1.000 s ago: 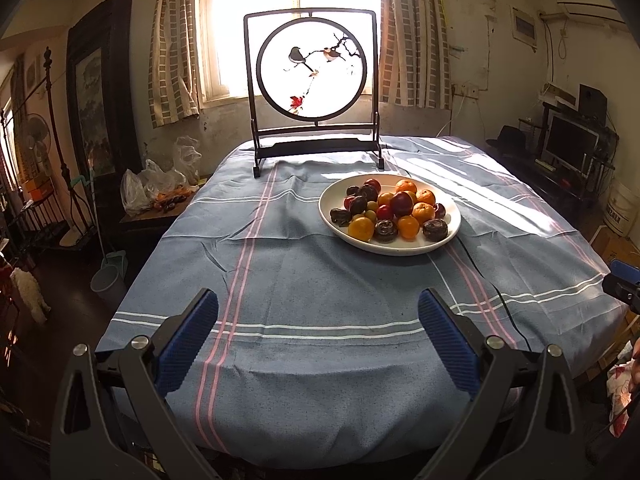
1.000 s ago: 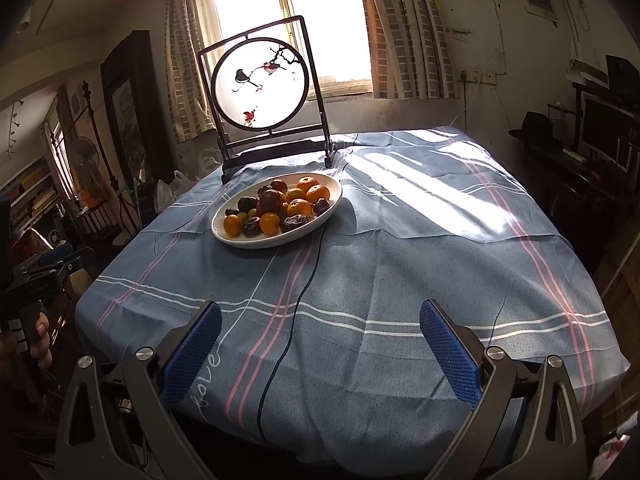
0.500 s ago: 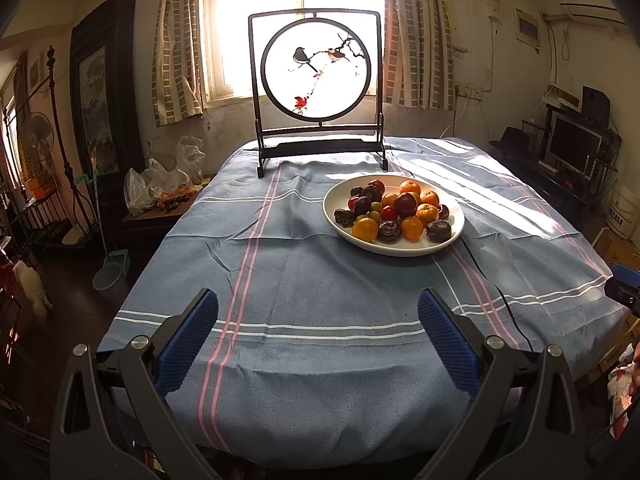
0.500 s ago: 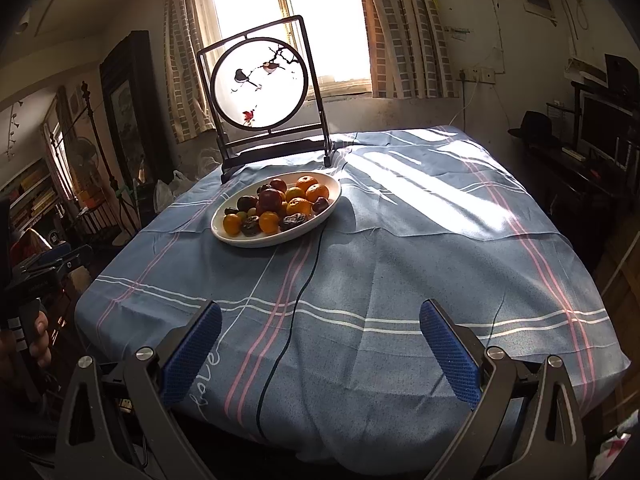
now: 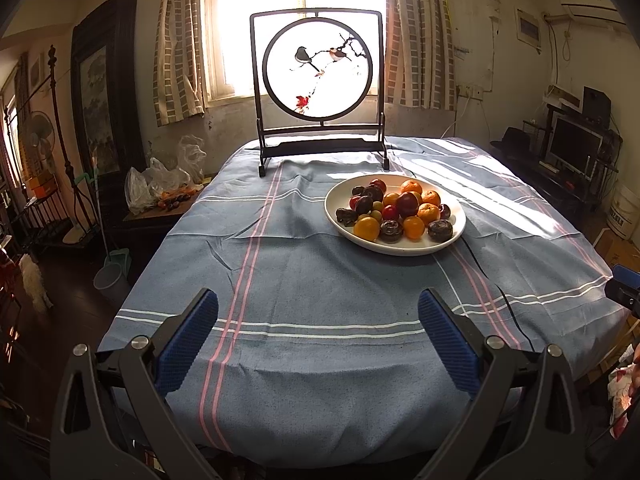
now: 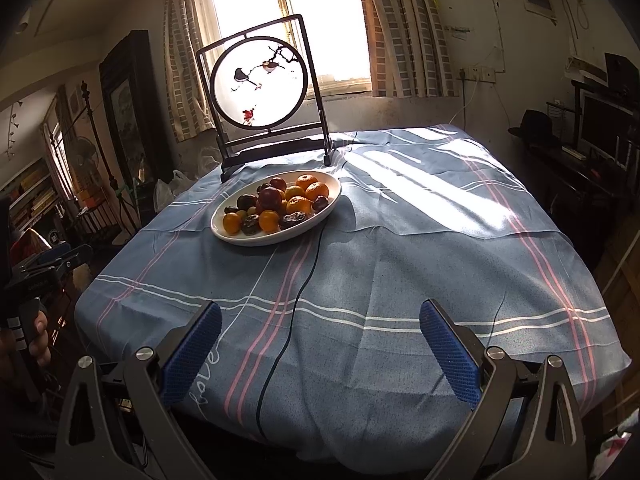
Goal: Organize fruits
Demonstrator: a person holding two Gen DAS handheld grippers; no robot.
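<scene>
A white oval plate (image 5: 340, 196) (image 6: 326, 204) heaped with oranges (image 5: 367, 228) (image 6: 317, 191), dark red plums (image 5: 407, 204) (image 6: 269, 199) and brown dried fruits (image 5: 440, 230) (image 6: 295, 220) sits on the blue striped tablecloth (image 5: 300, 280) (image 6: 400, 264), beyond the middle. My left gripper (image 5: 318, 334) is open above the near table edge, nothing between its blue pads. My right gripper (image 6: 320, 340) is also open and empty at the near edge, with the plate far ahead to its left.
A black-framed round bird screen (image 5: 319, 76) (image 6: 260, 84) stands at the table's far end before the window. A thin black cable (image 6: 296, 304) runs from the plate to the near edge. Plastic bags (image 5: 156, 184) lie on a side stand at left; a monitor (image 5: 574, 146) at right.
The left gripper's view has shifted slightly, so the plate and screen sit a little further right. The right gripper has barely moved. Both stay open.
</scene>
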